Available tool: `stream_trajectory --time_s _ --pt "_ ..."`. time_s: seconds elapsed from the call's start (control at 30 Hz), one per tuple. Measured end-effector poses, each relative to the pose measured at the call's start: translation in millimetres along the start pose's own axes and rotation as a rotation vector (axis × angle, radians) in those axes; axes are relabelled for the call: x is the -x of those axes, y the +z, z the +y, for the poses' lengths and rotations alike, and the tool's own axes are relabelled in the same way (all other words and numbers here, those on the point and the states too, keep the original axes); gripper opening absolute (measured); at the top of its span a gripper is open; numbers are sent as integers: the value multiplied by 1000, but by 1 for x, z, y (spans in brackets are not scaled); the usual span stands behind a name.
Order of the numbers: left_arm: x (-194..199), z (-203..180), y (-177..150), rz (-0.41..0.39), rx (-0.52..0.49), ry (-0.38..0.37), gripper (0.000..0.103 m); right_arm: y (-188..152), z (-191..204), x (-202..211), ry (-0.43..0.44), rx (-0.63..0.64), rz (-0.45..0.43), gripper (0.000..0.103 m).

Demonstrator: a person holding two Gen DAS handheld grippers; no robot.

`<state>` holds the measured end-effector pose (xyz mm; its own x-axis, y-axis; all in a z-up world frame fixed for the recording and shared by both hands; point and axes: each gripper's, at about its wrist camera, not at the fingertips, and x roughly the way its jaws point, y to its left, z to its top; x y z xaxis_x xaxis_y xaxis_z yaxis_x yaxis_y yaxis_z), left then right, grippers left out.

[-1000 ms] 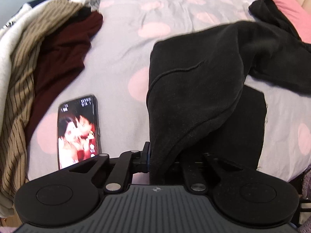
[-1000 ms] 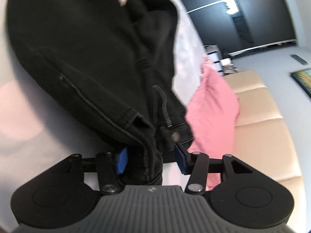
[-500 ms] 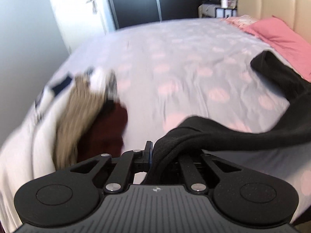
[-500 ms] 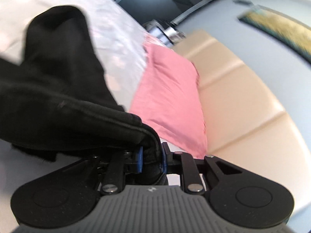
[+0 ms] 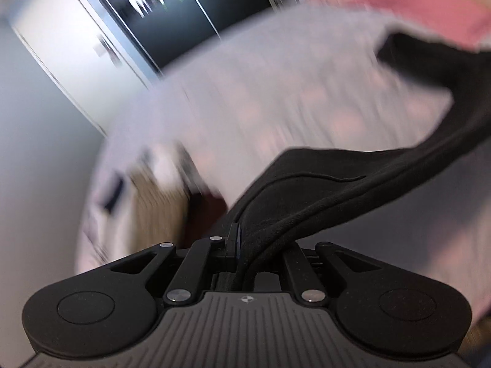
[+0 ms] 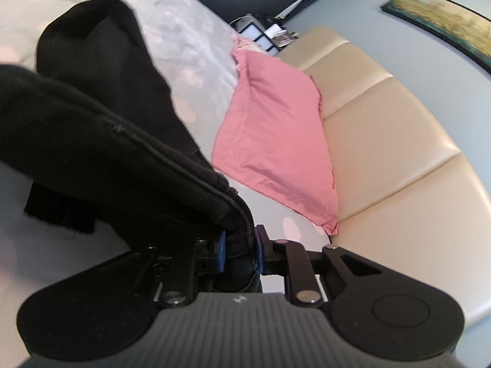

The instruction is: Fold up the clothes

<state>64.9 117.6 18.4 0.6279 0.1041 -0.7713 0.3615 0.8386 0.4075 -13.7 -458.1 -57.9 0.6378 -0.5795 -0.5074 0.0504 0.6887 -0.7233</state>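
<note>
A pair of black trousers (image 5: pixel 353 181) hangs stretched between my two grippers above the bed. My left gripper (image 5: pixel 245 245) is shut on one edge of the cloth; the fabric hides its right finger. My right gripper (image 6: pixel 239 250) is shut on the thick waistband hem of the same trousers (image 6: pixel 101 141), pinched between the blue pads (image 6: pixel 221 254). A trouser leg trails away over the bed in both views. The left wrist view is motion-blurred.
The bed (image 5: pixel 291 98) has a pale cover with pink dots. A pile of other clothes (image 5: pixel 159 202) lies at its left edge. A pink pillow (image 6: pixel 276 141) rests against a beige padded headboard (image 6: pixel 383 141). Dark wardrobe doors (image 5: pixel 172 15) stand behind.
Both grippers have lifted the trousers off the bed and tilted upward. The phone and the bedcover close below have dropped out of the left view. The right gripper closed onto the waistband.
</note>
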Motion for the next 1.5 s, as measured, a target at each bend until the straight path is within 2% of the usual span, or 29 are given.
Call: stream_trajectory --time_s 0.1,0.2,0.3,0.4,0.5,0.6,0.63,0.77,0.8,0.83,0.9,0.93,1.03,1.23,1.3,1.33,1.43,1.5 --pt "-22 -24 -34 106 -33 -102 4 -3 0 -2 10 10 20 20" --pt "-28 -44 -54 161 -102 -146 4 -3 -1 -14 28 5 54 20" --pt "-26 -48 -66 213 -139 -213 4 -4 2 -22 51 35 92 20" --pt "-26 -53 -76 270 -194 -271 5 -12 12 -30 94 107 167 20" --pt "-31 -58 -81 306 -235 -319 10 -20 21 -35 151 165 230 21" --pt "-29 -53 -84 303 -205 -362 18 -26 27 -35 193 218 263 24" --pt "-28 -47 -85 296 -176 -381 21 -29 29 -34 207 234 274 29" --pt "-21 -15 -83 289 -39 -487 33 -31 26 -30 236 259 305 32" --pt "-20 -6 -83 287 -8 -512 37 -30 24 -29 245 253 316 43" --pt "-18 1 -83 284 19 -535 40 -31 24 -26 267 255 337 63" --pt "-12 16 -82 272 56 -566 42 -38 29 -21 329 300 385 74" --pt "-9 23 -82 263 72 -577 45 -42 34 -19 348 333 397 74" --pt "-6 44 -83 246 141 -567 52 -43 39 -16 327 376 394 74" --pt "-9 95 -87 163 360 -479 52 -26 18 -6 175 236 323 74" --pt "-20 107 -89 154 410 -408 52 -20 8 -9 108 165 303 74" --pt "-30 111 -89 162 423 -363 52 -16 4 -10 102 131 293 74" --pt "-66 122 -92 218 452 -238 52 -8 -2 -11 138 48 256 75" --pt "-84 128 -95 250 470 -187 51 -5 -5 -14 147 17 252 74"
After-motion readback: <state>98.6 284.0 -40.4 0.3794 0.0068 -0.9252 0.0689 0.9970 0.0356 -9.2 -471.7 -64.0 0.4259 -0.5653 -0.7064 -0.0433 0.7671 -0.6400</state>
